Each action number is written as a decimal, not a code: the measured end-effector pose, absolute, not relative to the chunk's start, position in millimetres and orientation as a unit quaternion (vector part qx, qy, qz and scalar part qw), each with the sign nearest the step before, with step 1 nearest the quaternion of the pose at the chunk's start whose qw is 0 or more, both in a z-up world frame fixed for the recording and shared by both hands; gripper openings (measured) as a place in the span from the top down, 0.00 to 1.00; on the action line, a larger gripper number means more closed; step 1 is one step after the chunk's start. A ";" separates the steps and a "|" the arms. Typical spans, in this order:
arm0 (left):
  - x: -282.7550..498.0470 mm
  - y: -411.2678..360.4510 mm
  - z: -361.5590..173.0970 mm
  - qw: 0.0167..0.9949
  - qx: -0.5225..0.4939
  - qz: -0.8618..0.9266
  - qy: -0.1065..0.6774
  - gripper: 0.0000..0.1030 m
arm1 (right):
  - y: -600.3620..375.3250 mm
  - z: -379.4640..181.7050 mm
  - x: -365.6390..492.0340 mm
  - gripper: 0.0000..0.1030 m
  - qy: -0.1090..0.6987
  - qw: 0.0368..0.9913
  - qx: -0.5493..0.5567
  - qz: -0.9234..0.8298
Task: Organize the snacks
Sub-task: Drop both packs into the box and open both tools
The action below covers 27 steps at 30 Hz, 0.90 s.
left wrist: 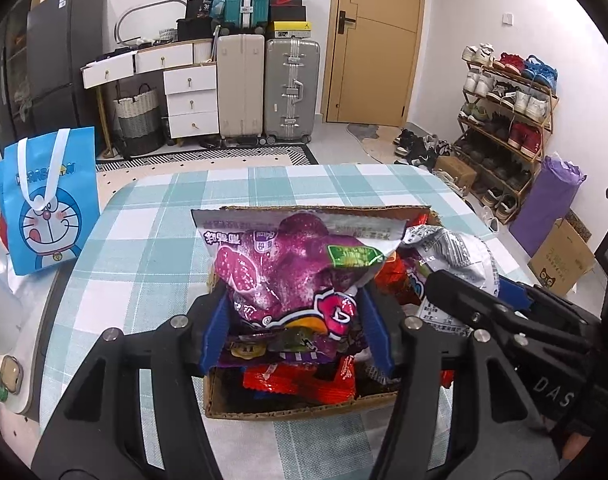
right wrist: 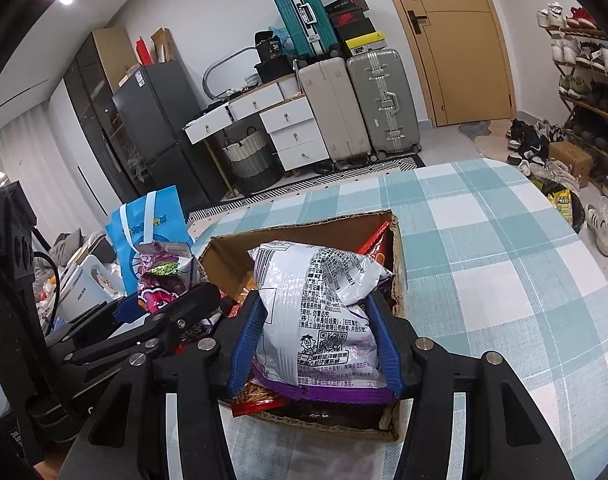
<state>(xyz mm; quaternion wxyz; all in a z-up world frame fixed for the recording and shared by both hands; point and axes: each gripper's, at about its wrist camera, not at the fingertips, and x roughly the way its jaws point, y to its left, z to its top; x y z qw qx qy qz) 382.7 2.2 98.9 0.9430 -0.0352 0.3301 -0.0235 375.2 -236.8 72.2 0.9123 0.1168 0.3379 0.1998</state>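
Note:
An open cardboard box point(left wrist: 279, 410) of mixed snack packets sits on the checked tablecloth point(left wrist: 143, 240). My left gripper point(left wrist: 295, 320) is shut on a puffy purple snack bag point(left wrist: 287, 272), its blue pads pressing both sides, and holds it over the box's left half. Beside it on the right, my right gripper point(left wrist: 476, 280) grips a silver-white snack bag point(left wrist: 448, 248). In the right wrist view, the right gripper point(right wrist: 318, 340) is shut on that silver-white bag point(right wrist: 316, 304) above the box point(right wrist: 231, 256). The left gripper point(right wrist: 163, 300) with the purple bag point(right wrist: 163, 276) is at the left. Red packets point(left wrist: 295, 384) lie in the box.
A blue cartoon gift bag point(left wrist: 47, 208) stands at the table's left edge, near a white appliance point(right wrist: 83, 288). The cloth to the right of the box point(right wrist: 504, 280) is bare. Suitcases point(left wrist: 287, 88), white drawers point(left wrist: 191, 96) and a shoe rack point(left wrist: 504, 120) line the room behind.

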 end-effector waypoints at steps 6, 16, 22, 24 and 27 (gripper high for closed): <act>382.9 6.3 99.9 0.942 -0.045 -0.027 0.332 0.41 | -242.5 79.3 362.4 0.25 0.309 0.920 0.093 0.222; 366.9 10.5 102.6 0.944 -0.044 -0.042 0.326 0.01 | -266.7 84.6 338.0 0.02 0.296 0.922 0.099 0.231; 339.7 13.7 105.2 0.950 -0.043 -0.054 0.305 0.01 | -281.1 83.3 321.5 0.01 0.279 0.922 0.109 0.245; 329.1 11.8 106.9 0.953 -0.040 -0.055 0.296 0.01 | -284.7 82.6 314.4 0.01 0.270 0.924 0.104 0.250; 311.0 11.0 110.9 0.957 -0.034 -0.059 0.281 0.01 | -287.9 81.4 306.3 0.01 0.260 0.927 0.098 0.252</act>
